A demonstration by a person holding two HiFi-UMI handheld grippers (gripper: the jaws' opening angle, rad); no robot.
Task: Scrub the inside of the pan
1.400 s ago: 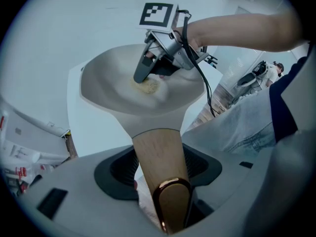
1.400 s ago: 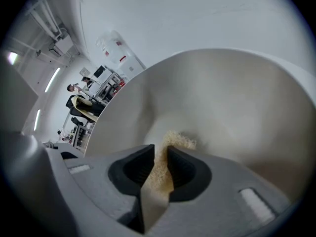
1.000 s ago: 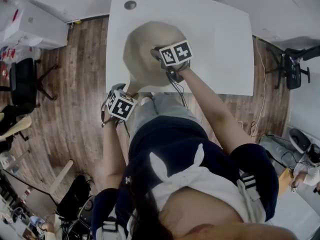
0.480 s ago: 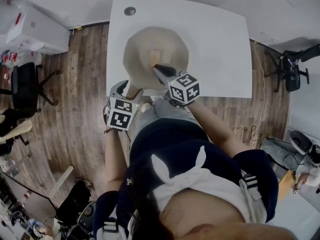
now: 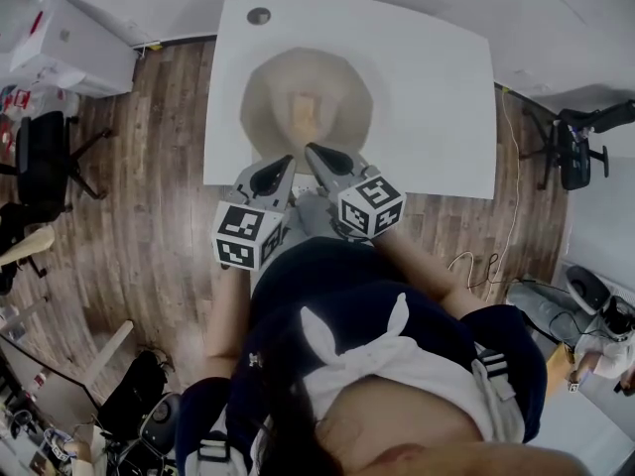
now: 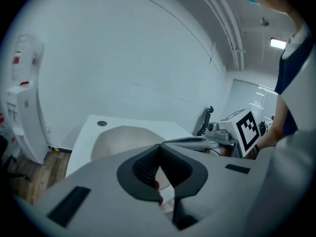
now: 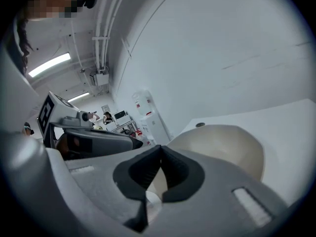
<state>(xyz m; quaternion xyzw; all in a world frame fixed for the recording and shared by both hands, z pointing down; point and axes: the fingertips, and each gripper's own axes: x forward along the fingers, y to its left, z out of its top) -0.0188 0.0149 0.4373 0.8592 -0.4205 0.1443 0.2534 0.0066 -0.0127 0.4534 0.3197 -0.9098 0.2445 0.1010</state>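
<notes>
Head view: the beige pan [image 5: 266, 92] stands on the white table [image 5: 437, 77], near the front edge. A tan sponge [image 5: 305, 115] lies loose on its bottom. The left gripper [image 5: 281, 164] and the right gripper [image 5: 314, 152] hang side by side over the near rim, very close to each other. I judge that neither touches the pan. The pan's handle is hidden behind them.

Left gripper view: the jaws have just been closing and the pads now meet, w/ nothing between them. The pan [image 6: 118, 138] lies ahead and lower, and the right gripper [image 6: 197, 141] is just beside.

Right gripper view: same here. The jaws have just been closing, the pads are together, and nothing is held. The pan [image 7: 222, 149] lies ahead.

What can go wrong, in my judgement:
1. Nobody holds the pan. If 1 gripper scrubs alone, the pan probably slides or turns on the smooth table, maybe toward the edge.
2. If the jaws go down shut, they only push the sponge around and do not take it. The hard tips can then scrape the pan's inside.
3. The 2 grippers are so near that they can knock together when 1 moves, esp. on the way down.
</notes>
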